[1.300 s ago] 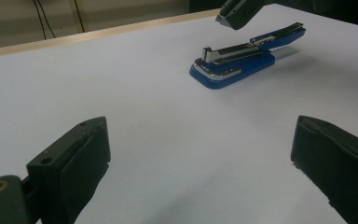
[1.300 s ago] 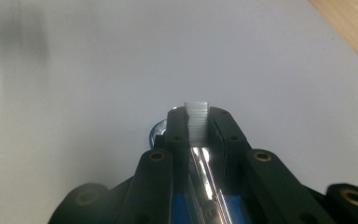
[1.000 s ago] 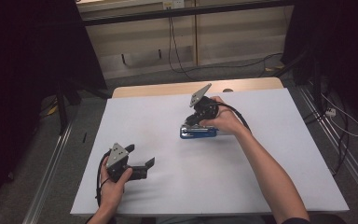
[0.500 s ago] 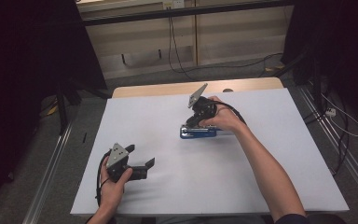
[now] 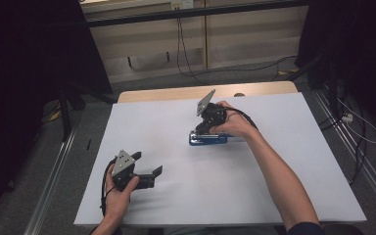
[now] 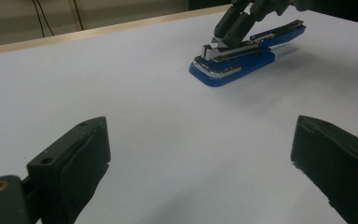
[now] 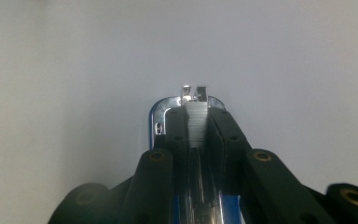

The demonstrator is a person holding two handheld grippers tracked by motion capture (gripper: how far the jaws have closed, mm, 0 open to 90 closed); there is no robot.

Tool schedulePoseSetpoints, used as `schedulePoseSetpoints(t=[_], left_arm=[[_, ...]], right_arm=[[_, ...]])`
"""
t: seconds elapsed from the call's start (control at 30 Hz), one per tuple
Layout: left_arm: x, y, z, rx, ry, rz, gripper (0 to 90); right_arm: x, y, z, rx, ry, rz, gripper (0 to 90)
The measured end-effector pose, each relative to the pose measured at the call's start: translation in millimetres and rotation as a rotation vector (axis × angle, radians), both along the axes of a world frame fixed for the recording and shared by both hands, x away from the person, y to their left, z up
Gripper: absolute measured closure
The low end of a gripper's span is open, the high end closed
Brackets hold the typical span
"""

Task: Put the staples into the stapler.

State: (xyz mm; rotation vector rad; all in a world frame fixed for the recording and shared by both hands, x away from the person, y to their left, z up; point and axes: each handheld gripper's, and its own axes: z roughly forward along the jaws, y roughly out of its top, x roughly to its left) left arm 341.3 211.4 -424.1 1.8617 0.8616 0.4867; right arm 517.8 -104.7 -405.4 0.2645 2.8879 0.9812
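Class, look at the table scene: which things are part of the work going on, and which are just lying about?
In the work:
- blue stapler, top swung open
- strip of staples in its channel
- right gripper, shut on the strip of staples

Standing by or lying about:
- left gripper, open, apart from the stapler
- white table
- cables on the floor

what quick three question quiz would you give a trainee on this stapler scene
1. True or false: the left tool stands open, with nothing between its jaws.
2. What does the right tool grip? A) the blue base B) the strip of staples in the stapler's metal channel C) a cable
3. What colour is the stapler, and on what does it rest?

Key:
1. True; it is held apart from the stapler, over the white table.
2. B; its jaws press on the strip of staples from both sides.
3. Blue with metal parts; on the white table.
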Motion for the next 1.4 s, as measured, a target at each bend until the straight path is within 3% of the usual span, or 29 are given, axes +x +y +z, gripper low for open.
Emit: schedulePoseSetpoints(t=[1.4], left_arm=[[0.1, 0.4, 0.1, -0.008, -0.002, 0.000, 4.8]], right_arm=[[2.8, 5.7, -2.8, -0.014, -0.006, 0.034, 79.0]])
